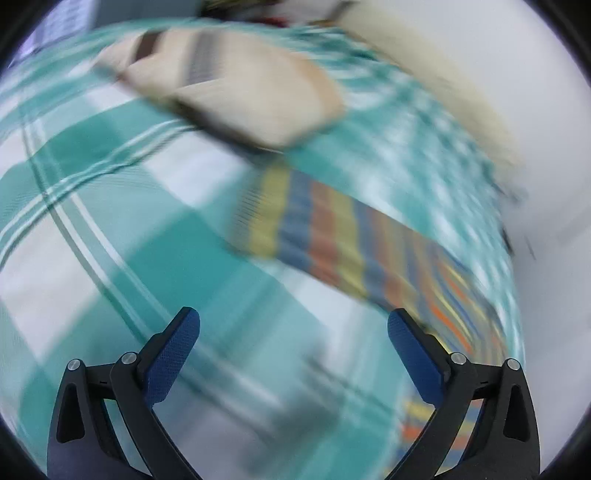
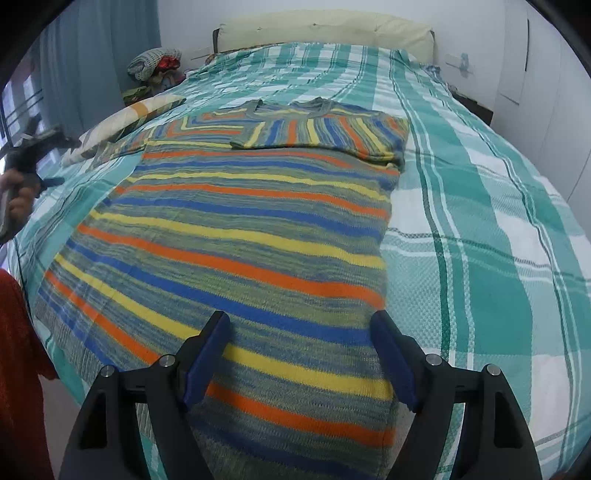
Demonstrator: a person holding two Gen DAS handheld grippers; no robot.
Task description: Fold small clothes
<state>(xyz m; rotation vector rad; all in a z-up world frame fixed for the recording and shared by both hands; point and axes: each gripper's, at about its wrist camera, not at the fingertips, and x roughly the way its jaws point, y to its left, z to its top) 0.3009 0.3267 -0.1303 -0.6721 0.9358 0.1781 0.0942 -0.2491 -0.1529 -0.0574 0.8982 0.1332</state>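
Note:
A striped knit sweater in orange, blue, yellow and grey lies flat on the bed, its right sleeve folded across the chest near the collar. My right gripper is open and empty, just above the sweater's near hem. In the blurred left wrist view a striped sleeve lies ahead. My left gripper is open and empty above the bedspread, short of that sleeve. The left gripper also shows in the right wrist view, held in a hand at the bed's left edge.
The bed has a teal and white checked bedspread and a cream headboard. A pillow lies at the left, also in the left wrist view. A pile of clothes sits at the far left corner. A white wall stands on the right.

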